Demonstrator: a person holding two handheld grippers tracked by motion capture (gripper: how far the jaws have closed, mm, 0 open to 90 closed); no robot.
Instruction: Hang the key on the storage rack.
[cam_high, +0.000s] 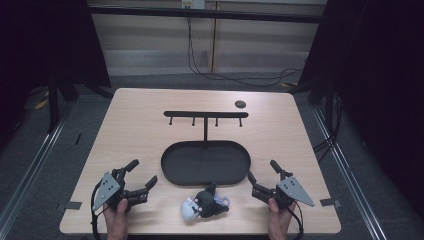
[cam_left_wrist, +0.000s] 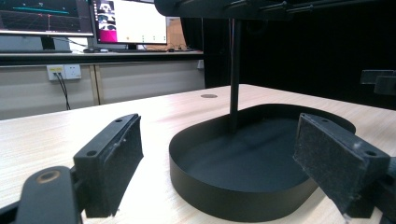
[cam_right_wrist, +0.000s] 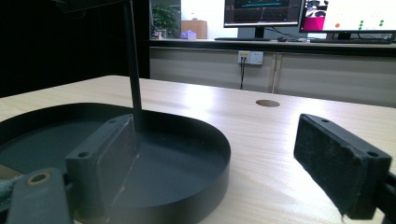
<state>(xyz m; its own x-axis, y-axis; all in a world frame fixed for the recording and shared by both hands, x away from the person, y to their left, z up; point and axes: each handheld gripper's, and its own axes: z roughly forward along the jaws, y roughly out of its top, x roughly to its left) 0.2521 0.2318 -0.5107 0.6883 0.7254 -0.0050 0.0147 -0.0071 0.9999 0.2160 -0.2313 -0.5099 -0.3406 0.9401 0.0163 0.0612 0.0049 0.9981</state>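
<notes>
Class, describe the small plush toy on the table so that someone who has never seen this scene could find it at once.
Start at the light wooden table and find the black oval metal tray with a hook stand rising from it. Just in front of its near rim, between the two open grippers, lies the small black-and-white plush toy. It is the one soft, two-coloured thing there.

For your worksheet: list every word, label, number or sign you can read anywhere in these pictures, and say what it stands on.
None can be read.
Computer monitors behind the table in the left gripper view: screen content too small and blurred to read.
Computer monitors in the right gripper view: likewise blurred.
Black oval metal tray with hook stand, small black and white plush toy, light wooden table: no text.
</notes>
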